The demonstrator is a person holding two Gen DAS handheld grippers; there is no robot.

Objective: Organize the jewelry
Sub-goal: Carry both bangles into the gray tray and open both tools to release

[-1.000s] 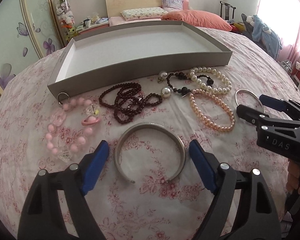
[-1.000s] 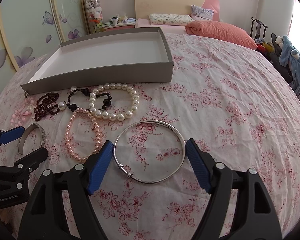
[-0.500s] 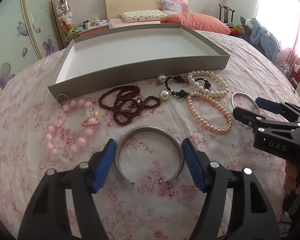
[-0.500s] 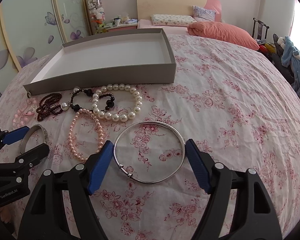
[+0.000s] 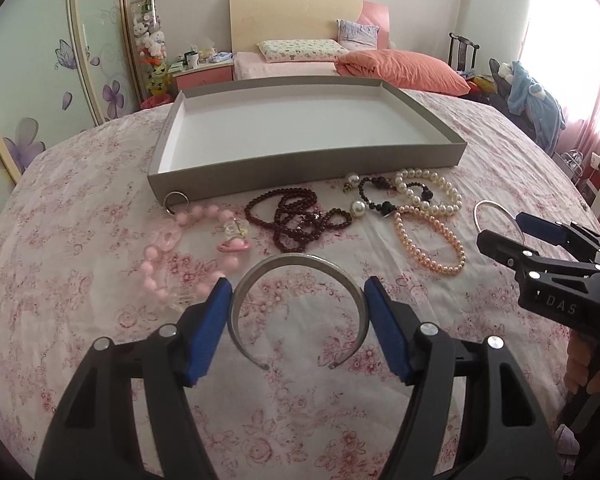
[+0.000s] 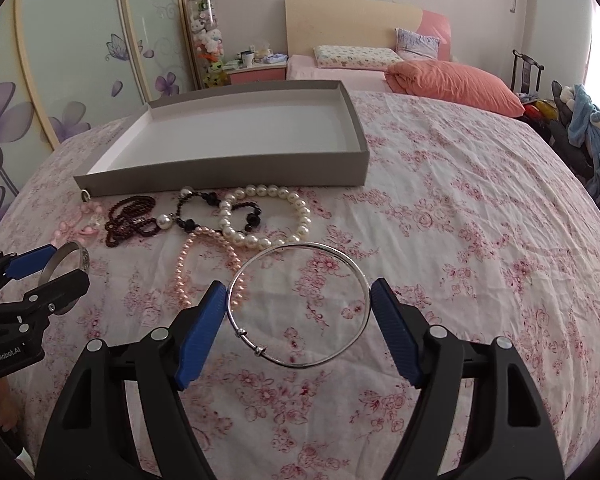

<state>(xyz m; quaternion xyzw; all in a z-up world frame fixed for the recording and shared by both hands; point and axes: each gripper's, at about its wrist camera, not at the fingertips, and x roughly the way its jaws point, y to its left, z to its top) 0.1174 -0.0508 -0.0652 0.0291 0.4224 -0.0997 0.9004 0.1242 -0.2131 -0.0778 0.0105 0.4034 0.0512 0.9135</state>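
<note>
While both bracelets sit framed between your jaws, nothing has reached the tray yet, so I judge the step in hand to be the first pick-up.

Left wrist view: your left gripper (image 5: pixel 298 312) has its pads pressed on the two sides of the open silver cuff (image 5: pixel 298 300), partly closed to the cuff's width. Whether the cuff has left the bed (image 5: pixel 80 220) I cannot tell. Beyond it lie the pink bead bracelet (image 5: pixel 180 252), the dark red beads (image 5: pixel 296 220), a black bead strand (image 5: pixel 380 196), white pearls (image 5: pixel 432 196) and peach pearls (image 5: pixel 432 244), all just in front of the empty grey tray (image 5: pixel 300 170). A small ring (image 5: pixel 176 201) touches the tray's near corner. Your right gripper (image 5: pixel 512 234) shows at the right, and on its body you can read "DAS".

Right wrist view: your right gripper (image 6: pixel 298 320) brackets the thin silver bangle (image 6: pixel 300 304), the pads at or just beside its rim; firm contact I cannot confirm. The bangle overlaps the peach pearls (image 6: pixel 204 260). The left gripper's (image 6: pixel 46 270) body reads "GenRobot.AI".

Next, in my judgement, you need a sure squeeze on each hoop, then a lift clear of the neighbouring beads and a carry over the tray's near wall (image 6: pixel 220 178).
</note>
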